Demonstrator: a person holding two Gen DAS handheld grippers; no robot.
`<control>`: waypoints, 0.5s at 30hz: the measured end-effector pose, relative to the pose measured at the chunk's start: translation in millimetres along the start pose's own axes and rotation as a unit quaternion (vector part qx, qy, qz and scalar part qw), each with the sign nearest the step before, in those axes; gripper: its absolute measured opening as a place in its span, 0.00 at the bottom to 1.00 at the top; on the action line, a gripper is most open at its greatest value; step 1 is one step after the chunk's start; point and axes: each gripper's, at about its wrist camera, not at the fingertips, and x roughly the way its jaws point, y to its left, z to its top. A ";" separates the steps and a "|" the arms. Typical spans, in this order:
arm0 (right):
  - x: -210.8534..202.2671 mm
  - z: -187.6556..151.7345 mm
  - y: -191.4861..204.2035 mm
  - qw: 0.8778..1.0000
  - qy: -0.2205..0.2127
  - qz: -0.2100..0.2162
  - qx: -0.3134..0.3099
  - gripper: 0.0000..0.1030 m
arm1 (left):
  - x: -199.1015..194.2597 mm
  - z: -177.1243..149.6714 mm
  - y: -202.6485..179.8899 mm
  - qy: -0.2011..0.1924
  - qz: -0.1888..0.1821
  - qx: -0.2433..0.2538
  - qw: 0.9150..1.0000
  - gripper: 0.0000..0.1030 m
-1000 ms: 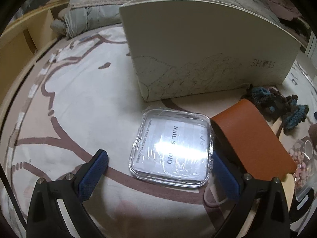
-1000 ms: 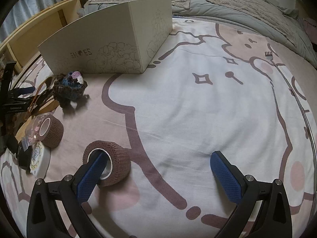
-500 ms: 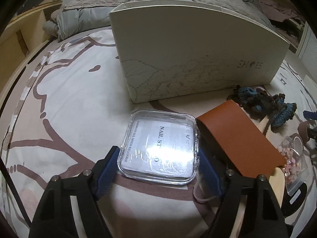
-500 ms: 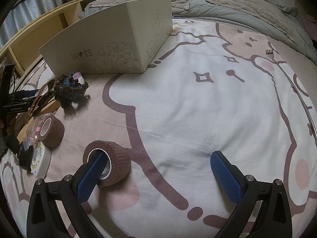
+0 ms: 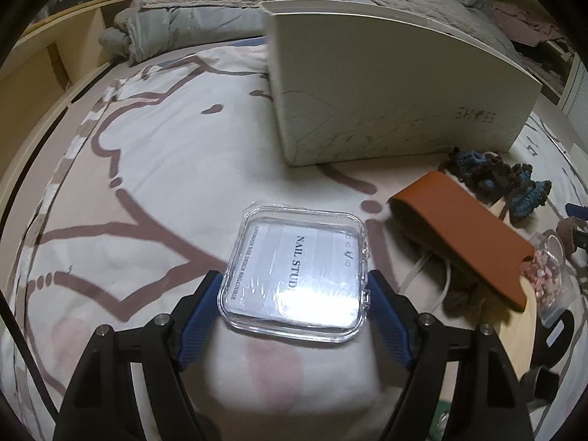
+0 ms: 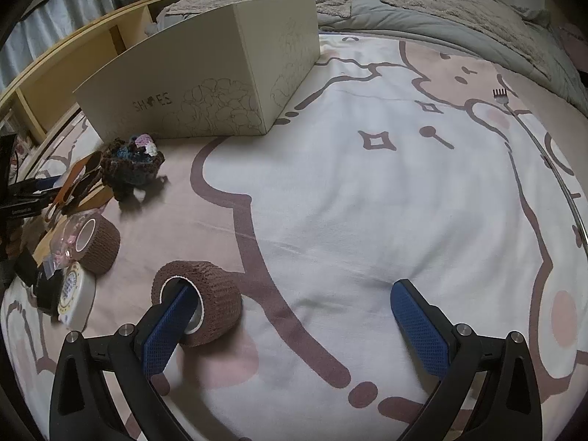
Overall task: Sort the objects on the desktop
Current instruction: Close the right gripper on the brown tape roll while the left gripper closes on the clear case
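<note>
A clear plastic box (image 5: 297, 275) labelled NAIL STUDIO sits between my left gripper's (image 5: 294, 283) blue pads, which press on its two sides; the box looks raised a little off the bedspread. An orange-brown leather case (image 5: 466, 235) lies to its right, apart from it. In the right wrist view my right gripper (image 6: 292, 290) stands open, low over the bedspread. Its left finger (image 6: 172, 319) pokes into the core of a brown bandage roll (image 6: 217, 294) lying on its side; nothing is between the pads.
A cream shoe box (image 5: 386, 84) (image 6: 205, 81) stands behind. Near it lie a dark crochet piece (image 5: 503, 180) (image 6: 132, 161), a second brown roll (image 6: 99, 242), a white round tin (image 6: 75, 290) and a bead bag (image 5: 547, 268). Pillows and a wooden shelf border the bed.
My left jaws have closed from wide open onto the clear box, and box and gripper have drawn away from the leather case. The right gripper has kept still.
</note>
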 end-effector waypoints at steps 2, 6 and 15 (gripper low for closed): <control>1.4 0.5 -2.0 1.000 0.006 0.006 0.006 1.00 | -2.7 -3.6 5.2 0.001 0.005 -0.003 1.000 0.76; 3.2 1.4 0.5 1.000 0.011 0.000 0.001 1.00 | -6.8 -10.8 13.3 0.002 0.014 -0.005 1.000 0.76; 3.6 8.8 7.6 0.999 0.037 -0.016 -0.025 1.00 | -6.1 -18.9 17.1 -0.004 0.019 -0.005 1.000 0.77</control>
